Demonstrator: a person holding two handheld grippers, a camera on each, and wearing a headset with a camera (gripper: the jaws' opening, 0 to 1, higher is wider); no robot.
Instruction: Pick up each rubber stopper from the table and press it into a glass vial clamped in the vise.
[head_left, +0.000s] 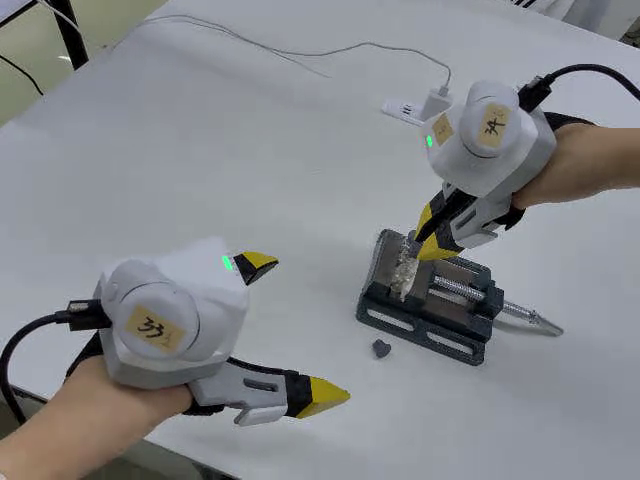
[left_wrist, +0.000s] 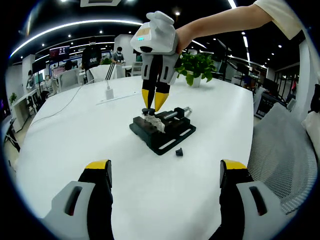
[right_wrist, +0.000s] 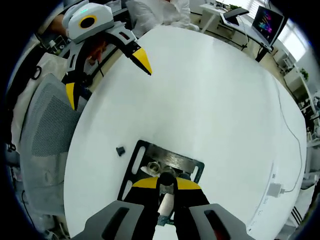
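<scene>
White table (head_left: 200, 150) | centre-right, right gripper (head_left: 432, 238) grasps rubber stopper (right_wrist: 167, 179) over clamped vial (head_left: 405, 272) | left gripper (head_left: 295, 328) released | next, likely: press down

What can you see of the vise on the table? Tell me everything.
The vise is a dark grey bench vise, metal by its look, sitting flat on the white table. Its base has slotted flanges; a bright threaded screw ends in a handle pointing away from the jaws. Pale glass vials are clamped in it. The right gripper holds a dark stopper just over them. A loose stopper lies beside the base, apart.
</scene>
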